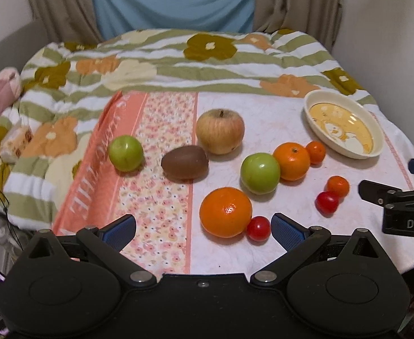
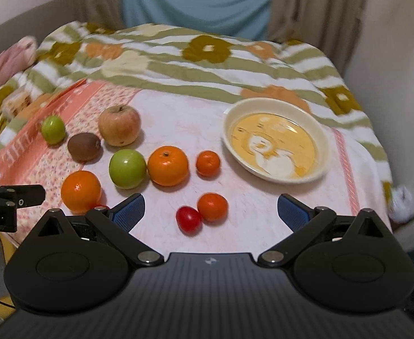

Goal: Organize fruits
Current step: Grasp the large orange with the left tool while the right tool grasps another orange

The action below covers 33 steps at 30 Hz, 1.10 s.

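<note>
My left hand-held gripper (image 1: 203,227) hangs low over the near edge of the surface (image 1: 277,118) with its blue pads spread wide, holding nothing; a large orange (image 1: 225,212) and a small red tomato (image 1: 258,228) touching it sit in the gap between the pads, lower centre of the left view. My right hand-held gripper (image 2: 211,212) is spread just as wide and empty — a second red tomato (image 2: 188,219) and a small orange fruit (image 2: 212,207), touching each other, lie between its pads at the bottom centre of the right view. Above them, in the middle of that view, a green apple (image 2: 127,168) sits against another large orange (image 2: 168,165), with a small orange one (image 2: 208,163) just beside it. Farther up left are a brown kiwi (image 2: 84,147), a yellowish-red apple (image 2: 119,125) and a smaller green fruit (image 2: 53,129) on the pink flowered cloth (image 2: 65,152). The cream dish (image 2: 324,144) with a yellow picture inside stands empty at centre right, apart from the fruit.
</note>
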Tool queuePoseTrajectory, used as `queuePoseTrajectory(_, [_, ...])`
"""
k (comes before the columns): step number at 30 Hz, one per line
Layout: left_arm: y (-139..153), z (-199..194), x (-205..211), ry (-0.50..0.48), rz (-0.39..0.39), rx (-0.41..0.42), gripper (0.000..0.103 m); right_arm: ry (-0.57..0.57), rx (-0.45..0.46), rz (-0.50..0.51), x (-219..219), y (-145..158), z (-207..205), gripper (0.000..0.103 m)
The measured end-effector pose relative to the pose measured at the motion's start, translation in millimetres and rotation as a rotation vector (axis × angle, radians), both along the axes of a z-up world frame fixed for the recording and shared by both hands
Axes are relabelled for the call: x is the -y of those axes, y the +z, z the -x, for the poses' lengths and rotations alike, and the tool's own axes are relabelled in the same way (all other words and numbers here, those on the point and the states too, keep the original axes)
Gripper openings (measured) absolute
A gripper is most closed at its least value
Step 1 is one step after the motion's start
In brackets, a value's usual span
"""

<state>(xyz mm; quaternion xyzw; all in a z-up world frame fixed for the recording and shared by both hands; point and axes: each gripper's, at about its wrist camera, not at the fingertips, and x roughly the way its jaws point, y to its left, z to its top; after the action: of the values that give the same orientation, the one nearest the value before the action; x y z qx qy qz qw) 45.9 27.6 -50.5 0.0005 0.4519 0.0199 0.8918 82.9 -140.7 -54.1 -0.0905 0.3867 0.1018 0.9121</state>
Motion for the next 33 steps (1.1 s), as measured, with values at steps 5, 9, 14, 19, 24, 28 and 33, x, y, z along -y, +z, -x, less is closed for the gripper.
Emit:
queuePoseTrajectory(5, [-18,-16,4,0.083,0.031,-0.035,0.101,0.147,0.000,0.006,-8,-22,-29,0.103])
queuePoseTrajectory(9, [-33,-27,11,0.120,0.024,-0.058,0.097,0.257,-0.002,0.014,-11,-35,-52,0.103])
queuePoseTrajectory(14, [-48,-41,18,0.161,0.014,-0.074,0.096,0.364,-0.006,0.027,-15,-48,-76,0.103])
queuePoseTrajectory(19, [-57,-52,18,0.214,0.030,-0.086,0.093,0.477,-0.011,0.038,-21,-57,-91,0.103])
queuePoseTrajectory(24, [-65,-59,22,0.241,0.040,-0.099,0.091,0.584,-0.032,0.073,-29,-70,-102,0.103])
queuePoseTrajectory(28, [-69,-62,24,0.262,0.046,-0.109,0.089,0.677,-0.032,0.104,-34,-76,-105,0.101])
queuePoseTrajectory(33, [-77,-66,22,0.289,0.069,-0.133,0.077,0.739,-0.047,0.130,-40,-84,-109,0.095])
